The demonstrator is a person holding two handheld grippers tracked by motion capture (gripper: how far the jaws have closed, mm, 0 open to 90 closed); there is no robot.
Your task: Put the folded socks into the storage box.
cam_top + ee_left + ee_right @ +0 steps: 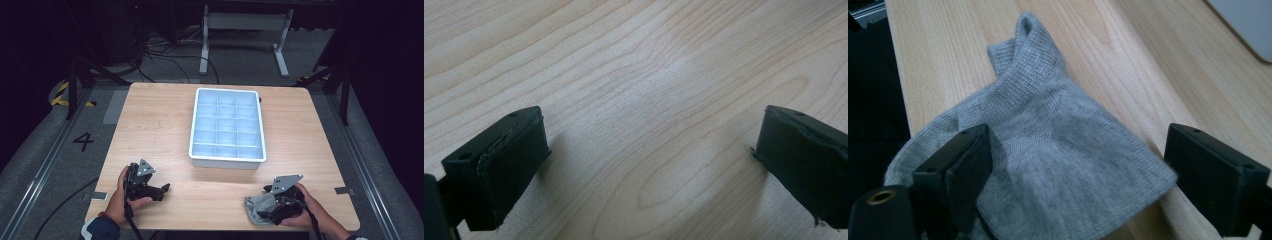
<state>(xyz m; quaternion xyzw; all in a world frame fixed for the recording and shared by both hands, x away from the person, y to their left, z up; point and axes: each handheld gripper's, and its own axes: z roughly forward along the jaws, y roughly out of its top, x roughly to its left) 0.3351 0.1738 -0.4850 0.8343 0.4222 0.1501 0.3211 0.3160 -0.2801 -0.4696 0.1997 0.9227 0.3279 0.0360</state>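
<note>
A grey knitted sock (1048,145) lies crumpled near the table's front edge at the right (257,207). My right gripper (1075,165) is open, with one jaw resting on the sock's left part and the other standing off its right edge; in the high view this gripper (270,207) sits just behind the sock. At the front left my left gripper (161,191) is held low over bare wood. Its jaws stand wide open (646,160) with nothing between them.
A white tray (227,160) divided into several compartments stands in the middle of the wooden table (160,120). The sock lies close to the table's front edge. Beyond the table are cables, a white desk frame (240,30) and dark floor.
</note>
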